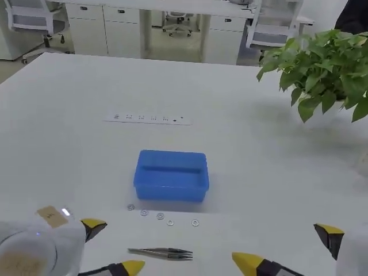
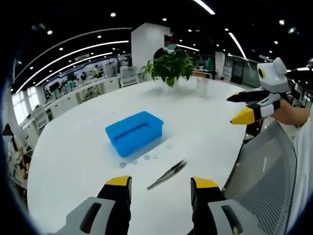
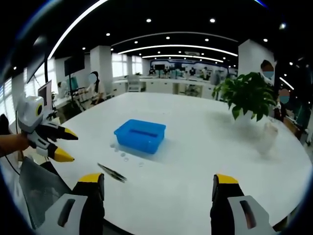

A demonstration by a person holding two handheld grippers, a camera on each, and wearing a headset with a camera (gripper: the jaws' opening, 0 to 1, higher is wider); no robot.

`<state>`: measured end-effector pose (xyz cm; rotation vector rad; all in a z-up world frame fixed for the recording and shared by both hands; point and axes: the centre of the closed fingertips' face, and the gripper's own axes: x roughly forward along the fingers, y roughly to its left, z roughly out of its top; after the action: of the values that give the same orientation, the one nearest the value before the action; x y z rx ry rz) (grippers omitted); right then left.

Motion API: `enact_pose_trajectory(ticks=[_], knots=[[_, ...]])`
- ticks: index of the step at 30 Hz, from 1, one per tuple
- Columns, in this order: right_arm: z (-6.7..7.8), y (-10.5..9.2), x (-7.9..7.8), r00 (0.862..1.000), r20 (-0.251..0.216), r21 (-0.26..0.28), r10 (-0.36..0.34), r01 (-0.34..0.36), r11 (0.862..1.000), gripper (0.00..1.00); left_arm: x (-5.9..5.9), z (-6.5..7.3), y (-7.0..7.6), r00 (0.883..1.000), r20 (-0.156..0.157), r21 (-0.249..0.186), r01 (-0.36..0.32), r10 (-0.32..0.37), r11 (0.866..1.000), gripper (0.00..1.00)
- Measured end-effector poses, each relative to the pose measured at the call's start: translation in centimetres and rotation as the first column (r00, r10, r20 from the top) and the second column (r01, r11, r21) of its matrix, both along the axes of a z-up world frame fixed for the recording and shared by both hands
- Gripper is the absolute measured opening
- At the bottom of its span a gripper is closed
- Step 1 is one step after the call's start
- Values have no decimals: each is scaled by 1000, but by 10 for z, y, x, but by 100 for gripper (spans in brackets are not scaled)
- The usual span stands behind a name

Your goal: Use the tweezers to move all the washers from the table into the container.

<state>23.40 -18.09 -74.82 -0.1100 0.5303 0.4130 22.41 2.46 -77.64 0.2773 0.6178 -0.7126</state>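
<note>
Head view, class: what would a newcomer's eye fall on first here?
The bright blue container stands out at the middle of the white table, with small washers in a row in front of it and tweezers lying nearer the person. A leafy plant sits at the far right.

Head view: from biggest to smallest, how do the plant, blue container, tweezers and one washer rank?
1. plant, partly cut off by the edge
2. blue container
3. tweezers
4. washer, tiniest
</note>
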Motion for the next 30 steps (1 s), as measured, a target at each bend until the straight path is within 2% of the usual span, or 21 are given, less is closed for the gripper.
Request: enact_pose_trajectory(ticks=[3,4,7,8,9,10,11,13,17,20,22,24,28,30], knots=[[0,0,0,1000,-3,-3,0,0,1000,90,-3,-10,-5,994,-59,40,93,-91,995,39],[-1,0,0,1000,-4,-4,-1,1,1000,90,-5,-15,-7,987,-92,50,134,-129,990,35],[-1,-1,0,1000,-6,-6,-2,2,1000,90,-4,-19,-18,973,-125,2,194,-192,981,29],[-1,-1,0,1000,-6,-6,-2,2,1000,90,-8,-24,-20,960,-168,0,229,-226,973,29],[-1,-1,0,1000,-6,-5,-3,3,1000,90,-6,-26,-22,956,-173,1,240,-236,971,29],[0,-1,0,1000,-5,-5,-3,3,1000,90,-2,-27,-24,957,-159,2,247,-244,969,29],[-1,-1,-1,1000,-6,-7,-3,3,1000,90,1,-31,-24,954,-162,12,258,-252,966,28],[-1,-1,-1,1000,-8,-13,-4,4,1000,90,6,-36,-23,946,-155,56,298,-286,953,27],[-2,-2,-2,1000,-12,-20,-9,8,1000,89,17,-48,-18,932,-157,107,344,-326,933,23],[-3,-3,-2,1000,-17,-23,-11,10,1000,89,23,-60,-13,915,-184,155,389,-360,908,21],[-4,-4,-2,1000,-20,-21,-14,14,1000,89,27,-68,-12,909,-194,170,401,-368,900,20],[-4,-4,-2,1000,-24,-23,-16,15,1000,88,30,-75,-10,900,-204,196,422,-384,885,17],[-6,-4,-1,999,-28,-24,-15,14,1000,88,35,-90,-8,885,-241,217,449,-398,867,16],[-7,-4,-1,999,-32,-24,-14,13,1000,88,35,-97,-5,873,-262,237,471,-411,850,15]])
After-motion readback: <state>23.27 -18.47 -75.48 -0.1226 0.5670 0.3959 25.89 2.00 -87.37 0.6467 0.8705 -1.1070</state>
